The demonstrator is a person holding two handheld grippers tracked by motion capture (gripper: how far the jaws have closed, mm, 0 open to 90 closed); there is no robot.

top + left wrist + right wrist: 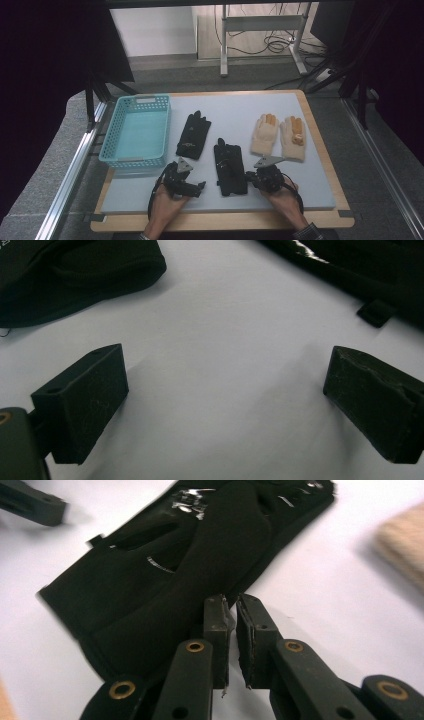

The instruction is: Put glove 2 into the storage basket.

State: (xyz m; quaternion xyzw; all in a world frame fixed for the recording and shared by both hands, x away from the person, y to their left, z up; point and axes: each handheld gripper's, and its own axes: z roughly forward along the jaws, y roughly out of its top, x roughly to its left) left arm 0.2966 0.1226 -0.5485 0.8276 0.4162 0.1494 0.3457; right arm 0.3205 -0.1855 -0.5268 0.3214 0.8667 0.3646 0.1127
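The flat black fabric glove (229,167) lying low in the middle of the high view, on the pale grey counter (235,107), looks light, limp and slightly grippy, so I judge a pinch on its cuff edge or one side would lift it, drooping. The right gripper (231,612) sits at that glove's edge, jaws clenched with no cloth visibly between them. The left gripper (198,188), lower left of centre, stands released over bare counter.

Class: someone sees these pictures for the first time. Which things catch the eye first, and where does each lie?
The turquoise basket stands out at the board's left edge. Two black gloves lie mid-board, with a cream pair to their right. At the near edge, the right gripper is shut beside the nearer black glove, while the left gripper is open.
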